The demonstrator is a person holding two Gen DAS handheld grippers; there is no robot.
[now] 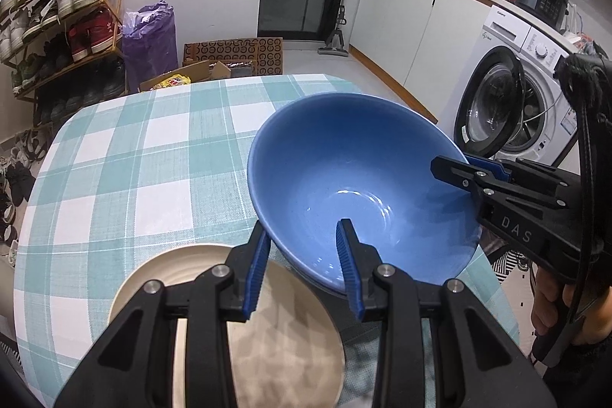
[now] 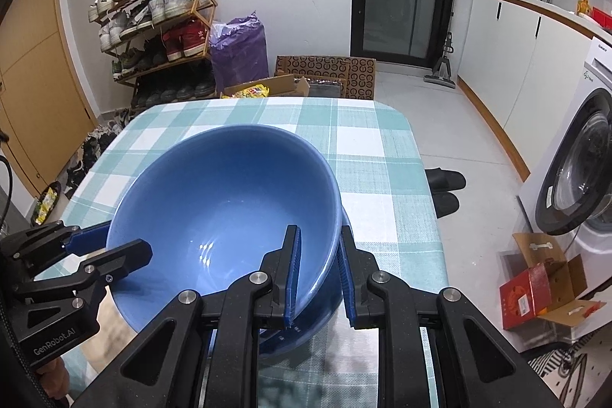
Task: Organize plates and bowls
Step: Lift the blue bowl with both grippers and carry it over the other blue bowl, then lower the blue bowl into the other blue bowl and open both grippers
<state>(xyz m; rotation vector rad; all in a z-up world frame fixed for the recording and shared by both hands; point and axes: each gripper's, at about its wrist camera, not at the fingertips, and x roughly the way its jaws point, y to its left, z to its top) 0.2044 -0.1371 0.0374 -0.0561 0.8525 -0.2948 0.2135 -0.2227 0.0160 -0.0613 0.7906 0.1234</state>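
A large blue bowl point(image 1: 355, 178) point(image 2: 225, 209) hangs tilted over the checked table point(image 1: 126, 159), held at two sides of its rim. My left gripper point(image 1: 302, 264) is shut on the near rim, one finger inside the bowl and one outside. It shows at the left of the right wrist view as the left gripper point(image 2: 111, 247). My right gripper point(image 2: 319, 280) is shut on the opposite rim, and the left wrist view shows this right gripper point(image 1: 459, 171) too. Just under the held bowl sits a second blue bowl point(image 2: 306, 331). Beside it lies a cream plate point(image 1: 275, 327).
The table's far half point(image 2: 355, 136) carries nothing. Right of the table stand a washing machine point(image 1: 508, 109) and white cabinets; black slippers point(image 2: 445, 186) and a red carton point(image 2: 528, 293) lie on the floor. A shoe rack point(image 2: 160, 21), a purple bag and cardboard boxes stand beyond the far edge.
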